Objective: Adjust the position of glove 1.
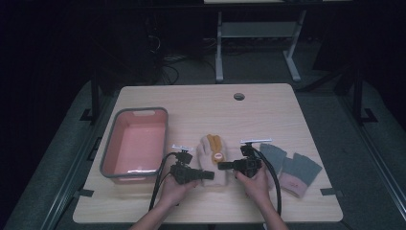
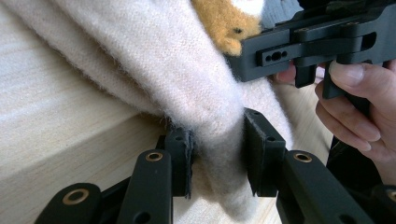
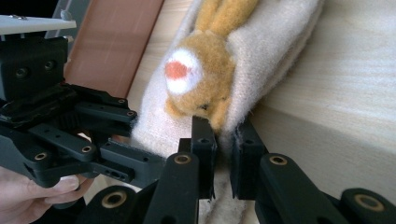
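Hands come in from the near edge of the bench (image 1: 287, 120), each gripping a tool, jaws pointed inward toward each other. Left gripper (image 2: 215, 156) is clenched on the near end of the cream bunny mitten (image 2: 177, 70); right gripper (image 3: 223, 154) is clenched on its opposite edge. Mitten lies flat at centre of the bench, between the pink tub (image 1: 136, 143) to the left and the grey gloves (image 1: 292, 165) to the right. Far half of the bench is open

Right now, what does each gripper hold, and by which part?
Both hold the cream mitten: left gripper pinches its left edge, right gripper its right edge, near the cuff.
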Demonstrator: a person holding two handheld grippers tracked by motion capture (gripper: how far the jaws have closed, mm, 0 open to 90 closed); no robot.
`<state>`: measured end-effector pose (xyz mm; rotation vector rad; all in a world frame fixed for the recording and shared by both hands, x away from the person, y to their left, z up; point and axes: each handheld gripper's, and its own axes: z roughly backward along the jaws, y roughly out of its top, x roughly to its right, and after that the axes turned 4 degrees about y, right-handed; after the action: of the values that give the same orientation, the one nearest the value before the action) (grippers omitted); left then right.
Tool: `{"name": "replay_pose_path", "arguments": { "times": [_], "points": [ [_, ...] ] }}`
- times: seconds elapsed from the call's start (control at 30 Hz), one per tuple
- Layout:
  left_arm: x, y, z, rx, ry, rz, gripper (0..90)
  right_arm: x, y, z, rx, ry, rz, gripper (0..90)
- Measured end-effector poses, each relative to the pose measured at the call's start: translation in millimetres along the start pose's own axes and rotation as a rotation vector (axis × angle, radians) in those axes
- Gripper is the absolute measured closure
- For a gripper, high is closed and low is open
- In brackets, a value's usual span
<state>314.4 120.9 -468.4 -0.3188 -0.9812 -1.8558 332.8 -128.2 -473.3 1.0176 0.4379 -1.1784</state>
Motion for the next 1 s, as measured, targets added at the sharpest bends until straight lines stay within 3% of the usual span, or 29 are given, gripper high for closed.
{"name": "replay_pose_path", "arguments": {
  "times": [0.03, 0.13, 0.3, 0.53, 1.0],
  "points": [
    [-0.1, 0.7, 0.9, -0.002, -0.001, -0.014, 66.0, -0.9, 0.0, 0.5, 0.001, 0.002, -0.001, 81.9],
    [1.9, 2.7, 3.7, 0.005, -0.009, -0.004, 66.2, -5.2, 0.8, 5.0, 0.018, 0.016, 0.006, 82.1],
    [6.0, 9.0, 14.2, 0.016, -0.025, -0.039, 66.2, -13.4, 4.6, 10.9, 0.030, 0.029, 0.022, 82.1],
    [10.6, 14.1, 26.6, 0.029, -0.043, -0.041, 66.2, -27.7, 10.3, 17.1, 0.041, 0.032, 0.045, 82.3],
    [18.5, 27.9, 53.1, 0.051, -0.051, -0.087, 66.2, -50.9, 23.5, 24.0, 0.046, 0.060, 0.078, 82.5]
  ]
}}
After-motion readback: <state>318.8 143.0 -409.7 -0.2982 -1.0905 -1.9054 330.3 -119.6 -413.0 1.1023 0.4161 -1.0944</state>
